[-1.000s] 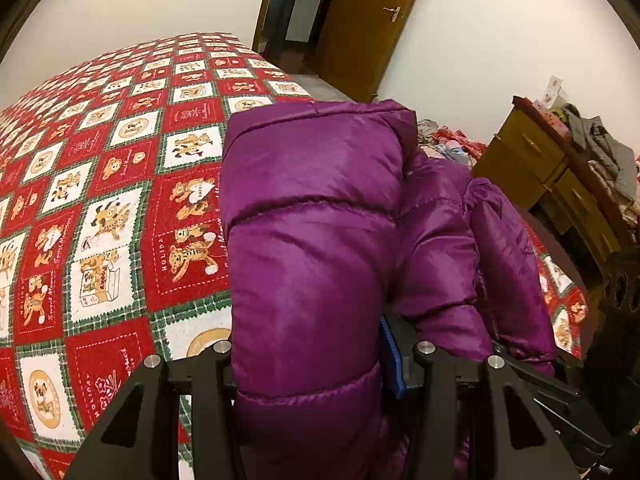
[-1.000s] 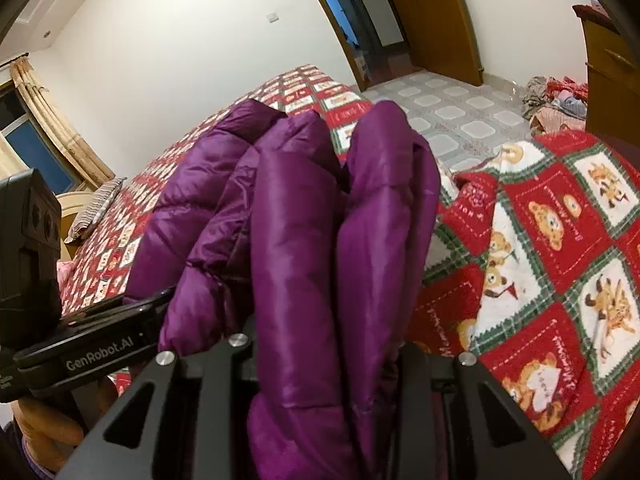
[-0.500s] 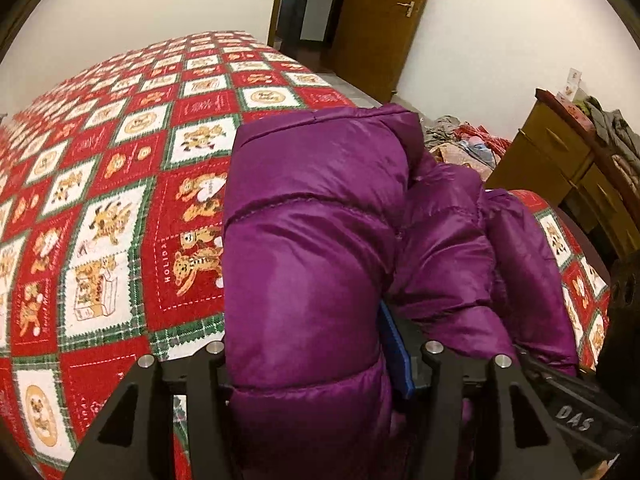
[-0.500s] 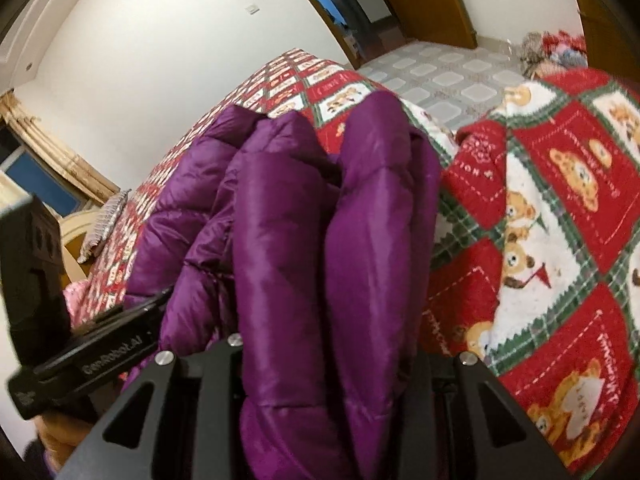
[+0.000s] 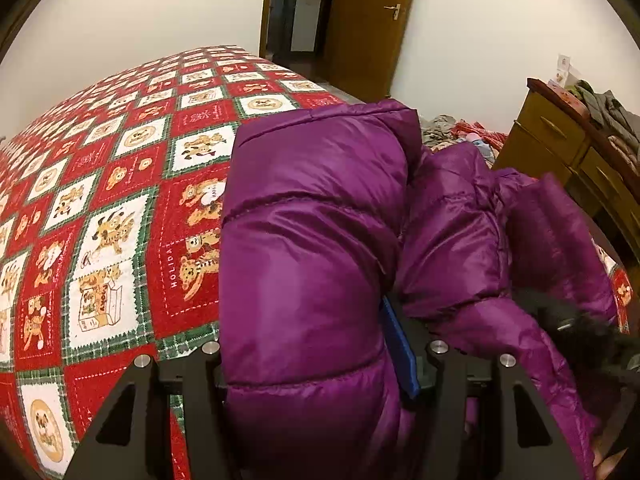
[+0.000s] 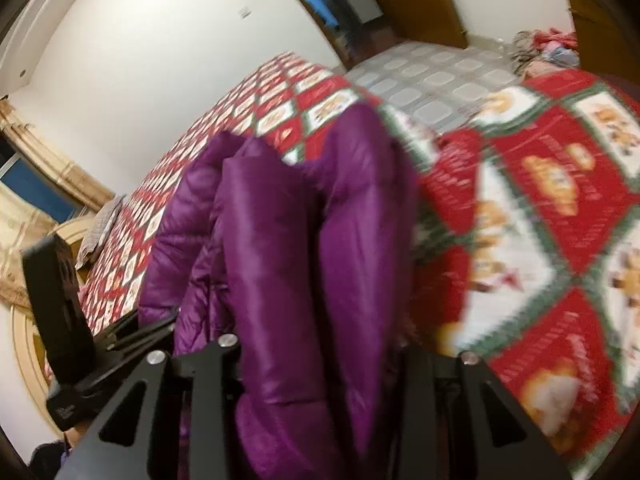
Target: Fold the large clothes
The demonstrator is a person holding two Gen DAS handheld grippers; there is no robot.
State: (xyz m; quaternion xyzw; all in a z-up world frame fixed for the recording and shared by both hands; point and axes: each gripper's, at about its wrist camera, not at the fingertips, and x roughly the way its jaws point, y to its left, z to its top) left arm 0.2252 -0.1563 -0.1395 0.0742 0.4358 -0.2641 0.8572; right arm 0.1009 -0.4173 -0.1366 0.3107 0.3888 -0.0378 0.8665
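From the left wrist camera, a purple puffer jacket [image 5: 312,248] lies bunched on a bed spread with a red, white and green quilt [image 5: 116,216] printed with teddy bears. A thick quilted fold of the jacket runs straight between the fingers of the left gripper [image 5: 320,360]; its jaws have just been opening, and a blue pad [image 5: 400,344] on the right-hand finger shows a little clear of the fabric, so the claw stands apart around the fold and not clamped on it. More of the jacket spreads to the right, where a dark blurred piece of the other tool sits at the picture's edge. Behind the bed are a brown wooden door [image 5: 360,24], a heap of clothes on the floor [image 5: 452,132] and a wooden dresser [image 5: 560,148]. From the right wrist camera, which is blurred by motion, two upright folds of the same jacket [image 6: 304,264] fill the gap of the right gripper [image 6: 320,360]. Its jaws have just been opening as well; the fingertips are buried in fabric, so whether the pads press the cloth cannot be told from here. The quilt [image 6: 540,208] runs off to the right, tiled floor [image 6: 440,80] lies beyond the bed's corner, and the left gripper's black body [image 6: 60,312] is at the left edge.
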